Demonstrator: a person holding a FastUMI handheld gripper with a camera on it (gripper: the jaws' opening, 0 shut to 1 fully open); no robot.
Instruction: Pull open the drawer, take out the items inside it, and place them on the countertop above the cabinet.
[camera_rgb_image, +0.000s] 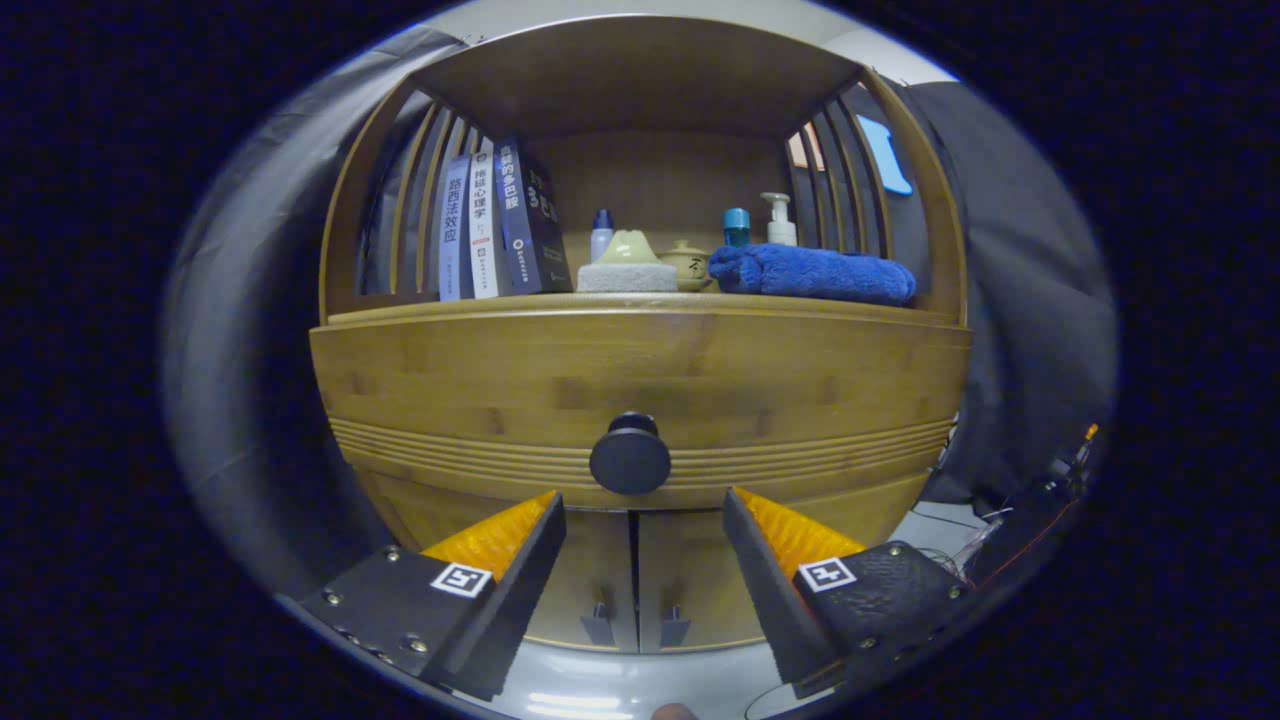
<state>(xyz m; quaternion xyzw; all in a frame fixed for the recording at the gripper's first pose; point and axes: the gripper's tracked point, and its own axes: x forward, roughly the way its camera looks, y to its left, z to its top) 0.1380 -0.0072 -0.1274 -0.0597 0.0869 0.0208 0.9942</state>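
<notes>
Gripper (645, 510) is held level, facing the wooden cabinet (420, 520) squarely, fingers spread wide and holding nothing. Open room lies between the fingers. The drawer (460, 390) is shut, its front flush beneath the countertop (640, 303). The drawer's round dark knob (630, 458) sits just ahead of the fingertips, centred over the gap. Books (490, 225), a sponge (627, 277) and a blue towel (810, 273) stand on the countertop.
</notes>
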